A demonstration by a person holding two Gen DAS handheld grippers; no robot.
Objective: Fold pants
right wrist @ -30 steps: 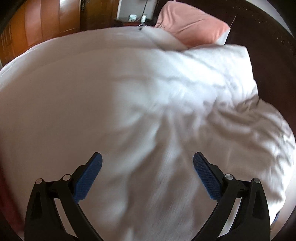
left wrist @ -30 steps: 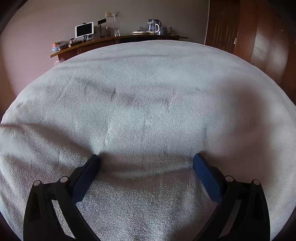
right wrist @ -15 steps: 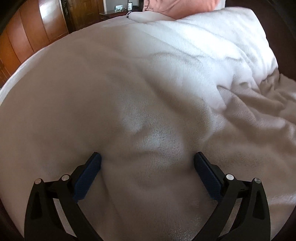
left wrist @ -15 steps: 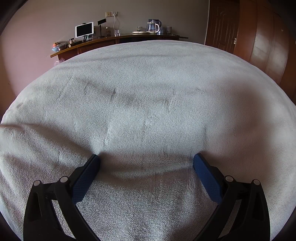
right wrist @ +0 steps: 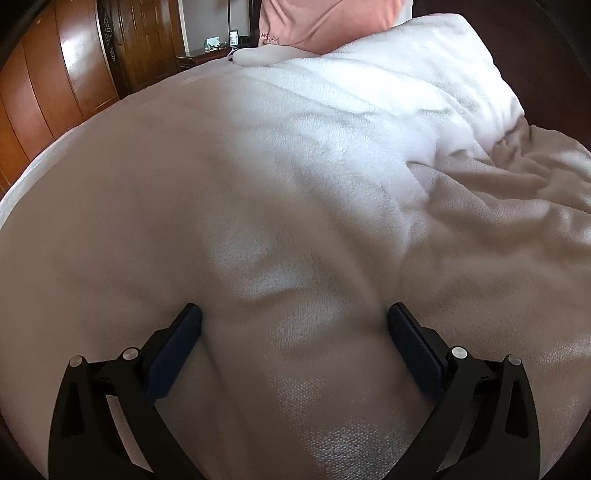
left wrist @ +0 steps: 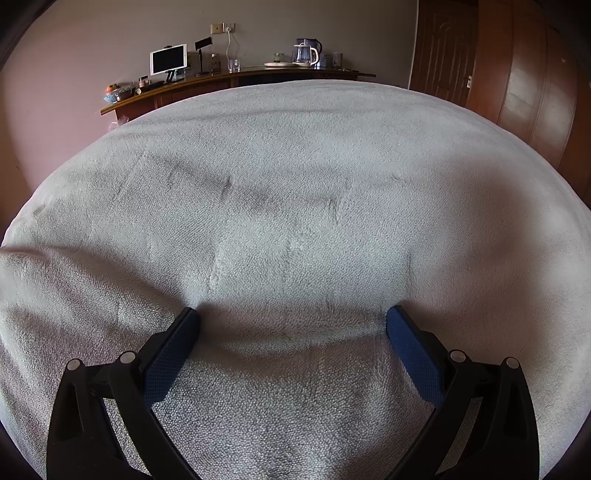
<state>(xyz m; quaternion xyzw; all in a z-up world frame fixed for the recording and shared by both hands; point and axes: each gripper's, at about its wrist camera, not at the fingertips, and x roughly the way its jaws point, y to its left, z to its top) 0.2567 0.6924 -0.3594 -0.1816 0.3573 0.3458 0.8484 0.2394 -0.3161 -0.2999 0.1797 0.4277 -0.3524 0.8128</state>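
Note:
No pants show in either view. My left gripper (left wrist: 293, 317) is open and empty, its blue-padded fingertips pressed against the pale fleece blanket (left wrist: 295, 206) that covers the bed. My right gripper (right wrist: 294, 315) is also open and empty, low over the same blanket (right wrist: 184, 192), with a raised wrinkle of it between the fingers. A pink garment or pillow (right wrist: 325, 22) lies at the far head of the bed in the right wrist view; I cannot tell what it is.
A bunched white duvet (right wrist: 388, 92) lies at the head of the bed. A wooden sideboard (left wrist: 236, 79) beyond the foot holds a tablet (left wrist: 168, 64) and a kettle (left wrist: 306, 53). Wooden wardrobe doors (left wrist: 517, 81) stand to the right, and a nightstand (right wrist: 203, 57) by the pillow.
The left gripper has not moved. The right gripper has dropped lower and moved forward over the blanket, so the duvet and pink item now sit nearer the top of the view.

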